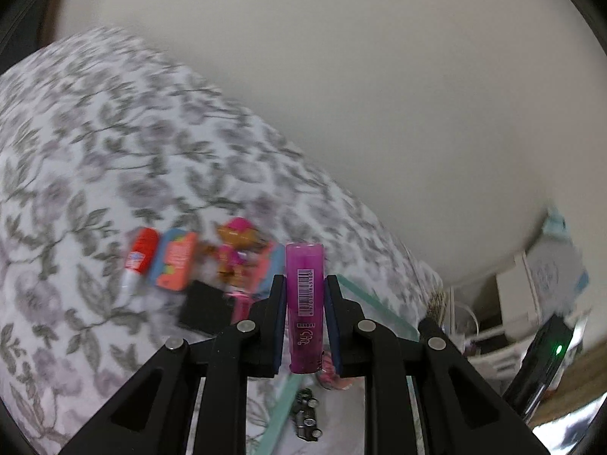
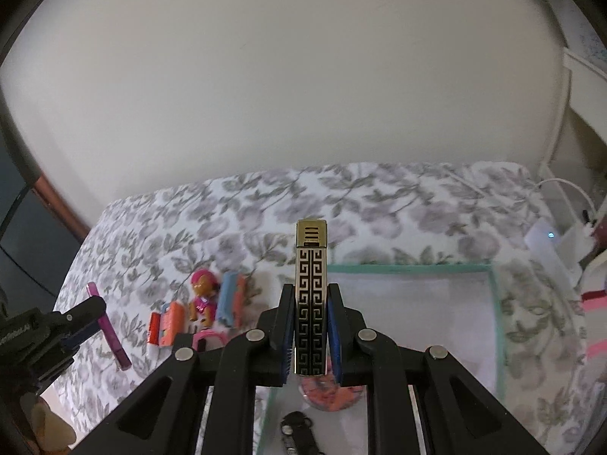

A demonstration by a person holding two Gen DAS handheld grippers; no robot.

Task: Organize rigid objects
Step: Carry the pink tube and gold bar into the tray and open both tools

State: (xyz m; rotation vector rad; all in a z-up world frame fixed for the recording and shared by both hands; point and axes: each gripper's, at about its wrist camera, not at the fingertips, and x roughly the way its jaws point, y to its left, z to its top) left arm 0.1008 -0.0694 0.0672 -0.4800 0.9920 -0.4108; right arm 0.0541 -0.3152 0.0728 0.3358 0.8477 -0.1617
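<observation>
Broadly, the flowered bedspread (image 2: 398, 204) carries everything, and on it lies the clear bin with the green rim (image 2: 409, 267), where sorted things seem to belong. Inside it I can already see a small toy car (image 1: 308, 415) and a round pink-patterned piece (image 2: 329, 392), so the sorting looks begun but nowhere near finished. Left of the bin a loose cluster waits on the cloth: two orange-and-blue boxes (image 2: 232, 299), a pink doll figure (image 2: 204, 297), a black block (image 1: 205, 309) and a red-and-white tube (image 1: 137, 263) (blurred, so labels are unreadable). My right gripper (image 2: 311, 322) is clamped on a gold patterned lighter (image 2: 311, 295), my left gripper (image 1: 304, 311) on a purple tube (image 1: 304, 303); both are carried above the bedspread, not yet binned.
</observation>
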